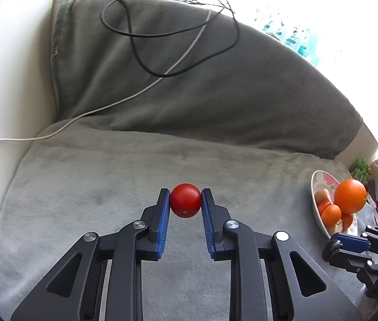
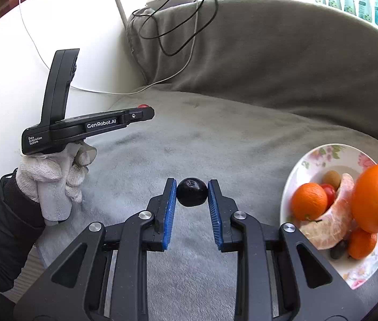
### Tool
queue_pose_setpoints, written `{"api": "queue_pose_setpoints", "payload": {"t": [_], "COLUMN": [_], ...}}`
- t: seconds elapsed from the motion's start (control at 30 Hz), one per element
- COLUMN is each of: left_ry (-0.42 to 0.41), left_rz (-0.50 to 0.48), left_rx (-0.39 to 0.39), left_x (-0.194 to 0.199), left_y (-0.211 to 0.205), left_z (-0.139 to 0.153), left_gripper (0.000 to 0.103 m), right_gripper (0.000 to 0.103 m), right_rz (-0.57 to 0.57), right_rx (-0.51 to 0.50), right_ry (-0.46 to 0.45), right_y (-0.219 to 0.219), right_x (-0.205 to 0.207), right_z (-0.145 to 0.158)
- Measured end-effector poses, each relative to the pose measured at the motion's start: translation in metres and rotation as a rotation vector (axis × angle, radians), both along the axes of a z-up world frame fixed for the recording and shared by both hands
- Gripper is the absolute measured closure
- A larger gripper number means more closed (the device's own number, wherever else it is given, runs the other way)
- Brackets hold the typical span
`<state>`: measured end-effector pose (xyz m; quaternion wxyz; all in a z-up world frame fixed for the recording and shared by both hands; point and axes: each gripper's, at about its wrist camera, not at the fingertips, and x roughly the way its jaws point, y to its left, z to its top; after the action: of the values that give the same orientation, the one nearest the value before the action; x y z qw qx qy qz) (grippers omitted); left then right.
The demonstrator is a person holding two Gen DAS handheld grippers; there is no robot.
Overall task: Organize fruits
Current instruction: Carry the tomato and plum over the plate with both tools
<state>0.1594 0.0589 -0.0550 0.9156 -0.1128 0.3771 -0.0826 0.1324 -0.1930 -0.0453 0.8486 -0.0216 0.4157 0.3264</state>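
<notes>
My left gripper is shut on a small red tomato, held just above the grey blanket. In the right wrist view my right gripper is shut on a small dark round fruit. A floral bowl lies at the right on the blanket. It holds a large orange, two small oranges, a peeled citrus piece, a cherry tomato and a brownish fruit. The same bowl shows at the right edge of the left wrist view, beside the right gripper's body.
A grey cushion rises behind the blanket with black and white cables draped over it. A white wall or armrest bounds the left. A gloved hand with a black sleeve holds the left gripper's handle.
</notes>
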Motion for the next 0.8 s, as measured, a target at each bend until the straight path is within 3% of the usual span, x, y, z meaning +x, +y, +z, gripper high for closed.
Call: {"api": "queue_pose_setpoints", "payload": {"t": [0.4,0.8], "left_ry": [-0.031,-0.027], "left_rz": [-0.199,-0.337], "left_rx": [-0.053,-0.069], "left_x": [0.003,0.009], "left_y": [-0.094,-0.168], "left_z": [0.013,0.017], "left_gripper": [0.081,0.081], "right_gripper": [0.078,0.078], "right_rz": [-0.167,-0.243], "right_rx": [-0.029,-0.035], "right_ry": [-0.017,0.005], "right_y": [-0.080,-0.114], "right_x": [-0.020,-0.018], "right_z": [0.008,-0.004]}}
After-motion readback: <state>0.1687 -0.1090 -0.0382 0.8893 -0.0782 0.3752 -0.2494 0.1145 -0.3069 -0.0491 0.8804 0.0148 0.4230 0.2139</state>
